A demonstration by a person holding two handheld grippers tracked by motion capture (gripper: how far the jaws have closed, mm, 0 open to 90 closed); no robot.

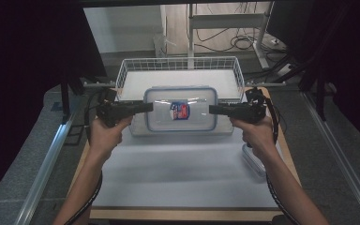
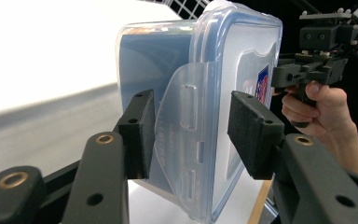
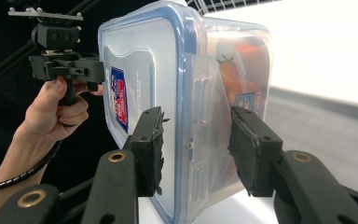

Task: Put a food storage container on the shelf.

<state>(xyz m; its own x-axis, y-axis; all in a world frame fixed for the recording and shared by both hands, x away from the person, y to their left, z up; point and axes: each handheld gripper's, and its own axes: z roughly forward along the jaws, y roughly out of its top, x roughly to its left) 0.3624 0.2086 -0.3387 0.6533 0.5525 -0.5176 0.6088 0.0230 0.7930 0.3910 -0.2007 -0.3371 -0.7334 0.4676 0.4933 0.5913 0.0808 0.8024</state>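
Note:
A clear plastic box [image 1: 180,112] with a blue-rimmed lid and a red-and-blue label lies lengthwise just in front of the wire basket. My left gripper [image 1: 149,107] is at its left end and my right gripper [image 1: 212,109] at its right end. In the left gripper view the box [image 2: 233,60] has its latch flap between my left gripper's [image 2: 191,135] open jaws, with a gap at the lid side. In the right gripper view the box [image 3: 140,60] has its other latch between my right gripper's [image 3: 196,149] open jaws, with gaps on both sides.
A white wire basket [image 1: 180,70] stands behind the box at the back of the table. A second clear container [image 1: 254,161] lies near the right edge under the right forearm. The white mat [image 1: 178,173] covers a wooden board. Metal rails run along both sides.

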